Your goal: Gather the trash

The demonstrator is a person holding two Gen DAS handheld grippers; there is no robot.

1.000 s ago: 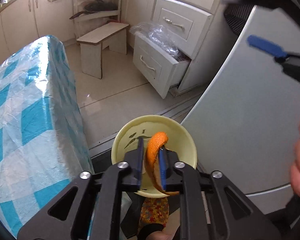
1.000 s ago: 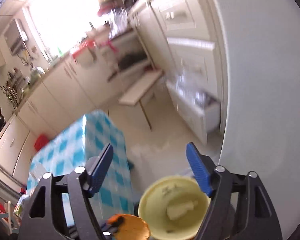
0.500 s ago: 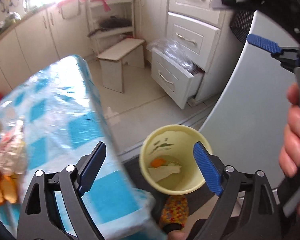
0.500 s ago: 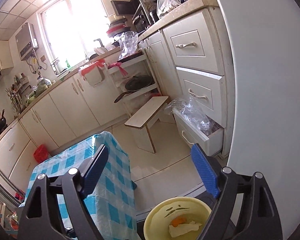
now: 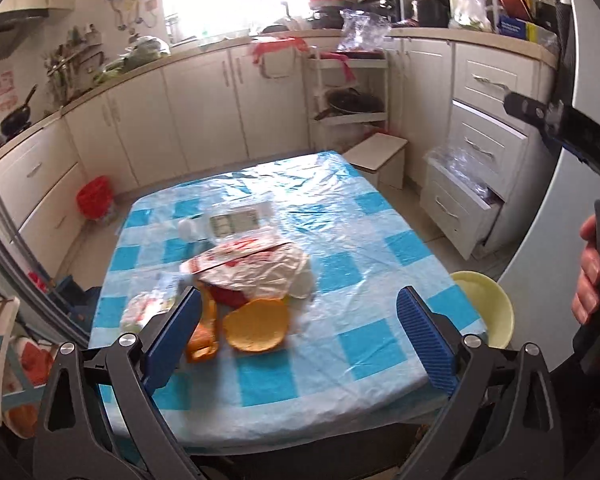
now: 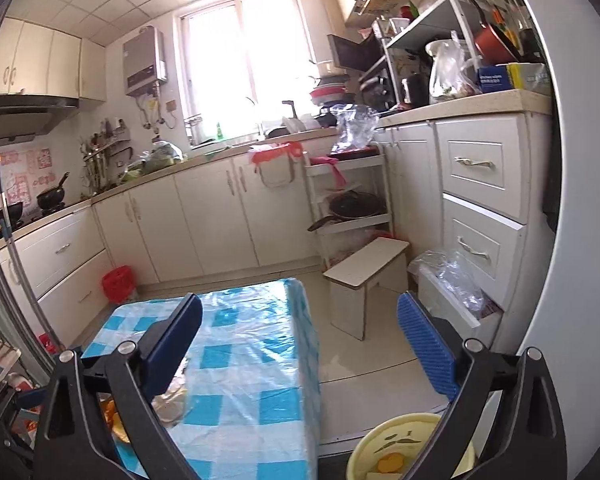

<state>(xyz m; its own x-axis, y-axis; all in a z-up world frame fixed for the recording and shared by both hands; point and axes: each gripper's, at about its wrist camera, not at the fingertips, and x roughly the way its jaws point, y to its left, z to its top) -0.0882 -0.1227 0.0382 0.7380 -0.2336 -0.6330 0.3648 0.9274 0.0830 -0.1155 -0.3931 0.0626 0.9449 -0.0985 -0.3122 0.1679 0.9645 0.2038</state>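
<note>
My blue-checked plastic-covered table (image 5: 340,240) carries the trash: a crumpled red-and-white wrapper (image 5: 255,268), its print too blurred to read, then round orange peel (image 5: 257,324) and a smaller curled peel (image 5: 203,336). The pale yellow bin (image 6: 400,440) on the floor beside it holds scraps. My left gripper (image 5: 295,336) and right gripper (image 6: 300,344) both gape, empty.

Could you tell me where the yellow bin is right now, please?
In the left wrist view the yellow bin stands on the floor by the table's right edge; the right wrist view shows it at bottom right, below the open right gripper.
</note>
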